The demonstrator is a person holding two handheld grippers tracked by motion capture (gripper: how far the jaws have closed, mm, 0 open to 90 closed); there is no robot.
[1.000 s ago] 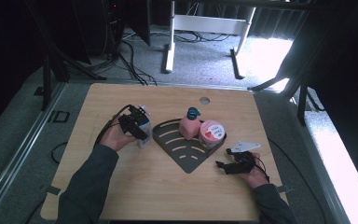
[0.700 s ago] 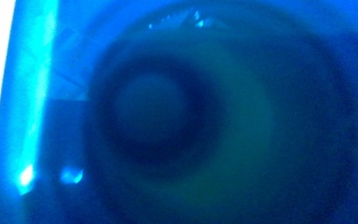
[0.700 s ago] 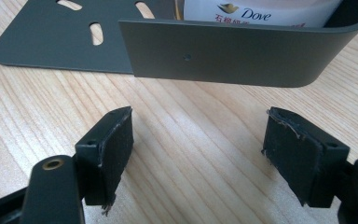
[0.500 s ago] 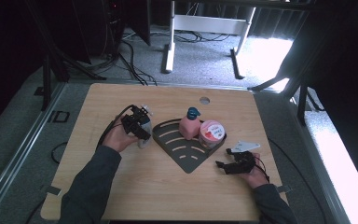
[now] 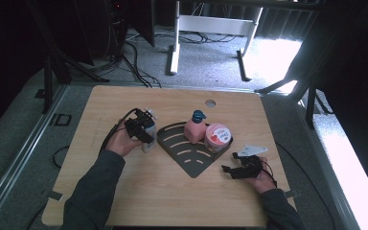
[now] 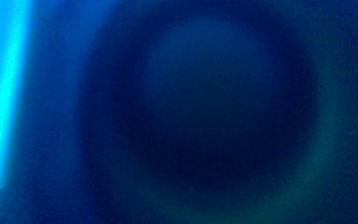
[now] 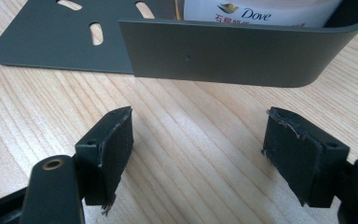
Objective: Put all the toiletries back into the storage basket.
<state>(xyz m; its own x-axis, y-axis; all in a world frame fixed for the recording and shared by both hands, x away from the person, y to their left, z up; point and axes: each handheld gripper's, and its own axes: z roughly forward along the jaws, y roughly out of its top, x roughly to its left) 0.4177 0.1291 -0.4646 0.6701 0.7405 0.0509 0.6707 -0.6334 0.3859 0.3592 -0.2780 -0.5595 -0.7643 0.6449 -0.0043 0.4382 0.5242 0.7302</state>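
Two grippers were over the wooden table (image 5: 172,191), one in each hand. The left gripper (image 5: 143,130) sat at the left edge of a dark grey corner rack (image 5: 182,153), against a pale, clear-looking bottle (image 5: 149,139) standing just left of the rack. From the high view the jaws seemed to be around that bottle, but they were too small and dark to tell how far apart they stood or whether they pressed on it. The left gripper view was a blue blur with a dark round shape in the middle and a bright streak at its left edge; nothing could be made out there.

The right gripper (image 7: 198,156) lay low over the table, near the right corner of the rack. Its jaws stood wide apart with bare wood between them, holding nothing. One pad (image 7: 116,149) showed frayed edges. Just ahead of the jaws was the curved outer wall of the rack (image 7: 223,51), apart from them. In the high view the right gripper (image 5: 230,168) was held in the right hand (image 5: 261,176), with its grey plate on top.

Inside the rack stood a pink pump bottle (image 5: 195,128) with a teal top and, touching it on the right, a round pink-lidded jar (image 5: 217,135). The jar's white side (image 7: 261,11) read "Dove" above the rack wall. The slotted rack floor lay flat on the table.
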